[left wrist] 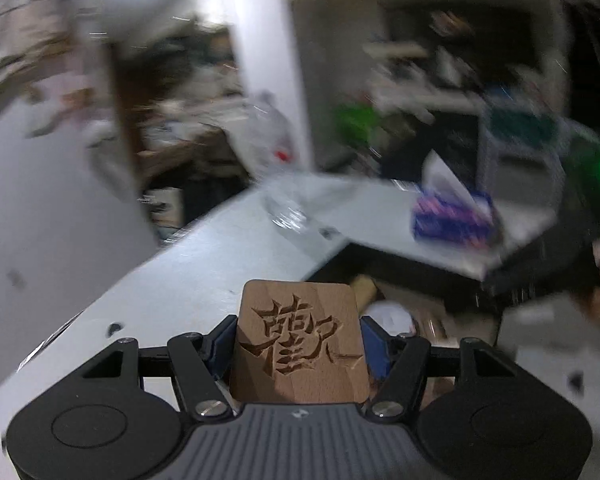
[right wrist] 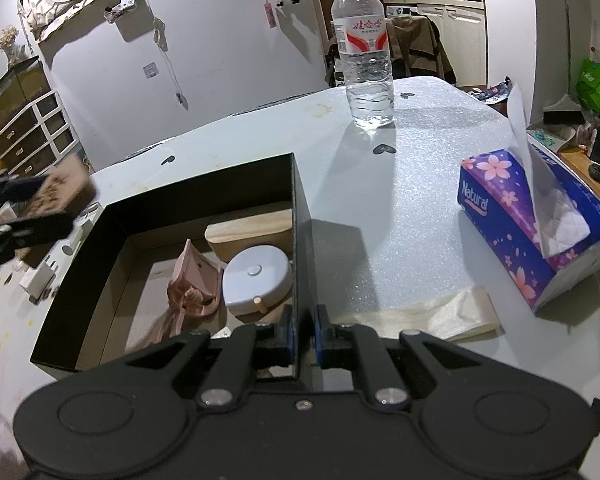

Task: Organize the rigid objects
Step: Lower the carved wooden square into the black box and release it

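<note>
My left gripper (left wrist: 298, 344) is shut on a square wooden block (left wrist: 300, 340) carved with a Chinese character, held above the pale table; the view is motion-blurred. It shows at the left edge of the right wrist view (right wrist: 40, 204) with the block (right wrist: 62, 188), left of the black box. My right gripper (right wrist: 303, 334) is shut on the right wall of the open black box (right wrist: 300, 216). Inside lie a wooden block (right wrist: 252, 228), a round white case (right wrist: 256, 280) and a pink holder (right wrist: 194, 280).
A water bottle (right wrist: 366, 52) stands at the table's far side. A blue flowered tissue box (right wrist: 532, 224) sits right, also in the left wrist view (left wrist: 452, 220). A folded cream bag (right wrist: 440, 316) lies near the box. White chargers (right wrist: 44, 276) lie left.
</note>
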Available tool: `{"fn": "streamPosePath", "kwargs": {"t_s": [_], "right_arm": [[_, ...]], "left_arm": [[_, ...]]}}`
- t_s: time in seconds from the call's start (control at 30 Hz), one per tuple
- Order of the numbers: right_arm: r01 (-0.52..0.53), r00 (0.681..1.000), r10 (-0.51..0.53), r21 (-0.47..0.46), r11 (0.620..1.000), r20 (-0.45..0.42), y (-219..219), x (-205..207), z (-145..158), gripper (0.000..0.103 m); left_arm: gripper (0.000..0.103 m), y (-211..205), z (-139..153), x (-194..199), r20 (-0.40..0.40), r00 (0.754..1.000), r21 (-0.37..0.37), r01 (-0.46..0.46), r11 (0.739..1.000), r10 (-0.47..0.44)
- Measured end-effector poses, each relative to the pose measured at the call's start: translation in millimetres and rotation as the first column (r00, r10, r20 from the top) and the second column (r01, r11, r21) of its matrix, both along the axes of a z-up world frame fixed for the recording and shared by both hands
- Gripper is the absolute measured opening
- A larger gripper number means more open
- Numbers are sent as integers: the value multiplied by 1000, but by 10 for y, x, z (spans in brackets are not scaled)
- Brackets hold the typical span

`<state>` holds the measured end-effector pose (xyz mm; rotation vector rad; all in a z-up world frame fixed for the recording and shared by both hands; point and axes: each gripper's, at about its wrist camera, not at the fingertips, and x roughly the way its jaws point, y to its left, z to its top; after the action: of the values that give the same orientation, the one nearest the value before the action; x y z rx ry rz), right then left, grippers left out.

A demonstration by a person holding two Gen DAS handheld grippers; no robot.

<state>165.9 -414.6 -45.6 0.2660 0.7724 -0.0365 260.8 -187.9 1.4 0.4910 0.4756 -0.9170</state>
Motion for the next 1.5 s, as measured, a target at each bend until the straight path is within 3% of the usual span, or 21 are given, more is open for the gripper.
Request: {"fn": "streamPosePath", "kwargs": {"t_s": [0.13,0.33,0.47,0.7,0.87,0.97,1.2,1.27,1.5], "right_arm": [[-4,1000,4,-4,1000,-3,3,10,4,10],[-5,1000,5,-7,1000,-8,8,22,6,10],[-5,1000,5,-7,1000,-9,8,25,4,10],[-3,1000,3,-11,1000,-14,17,31,6,9],[-2,1000,2,-14,1000,-18,18,40,10,9],[-1,1000,0,-15,1000,-19,21,40,6,9],[0,1000,-1,-15,1000,-21,21,44,5,9],[0,1000,-1,-14,1000,-22,18,43,5,9],[2,1000,-3,-14,1000,-21,18,45,3,9]], "left_arm": [[65,-191,-152,164,-16,992,146,130,981,-129],[65,-300,-299,244,26,969,252,232,939,-247],[65,-387,-381,263,22,940,304,317,898,-339],[65,-427,-511,334,36,914,397,358,845,-404],[65,-400,-592,301,38,887,469,391,792,-461],[65,-396,-592,328,22,887,462,400,792,-461],[82,-370,-588,286,32,887,428,403,809,-460],[82,-368,-583,273,14,892,422,404,811,-452],[88,-354,-431,314,-85,932,318,361,877,-353]]}}
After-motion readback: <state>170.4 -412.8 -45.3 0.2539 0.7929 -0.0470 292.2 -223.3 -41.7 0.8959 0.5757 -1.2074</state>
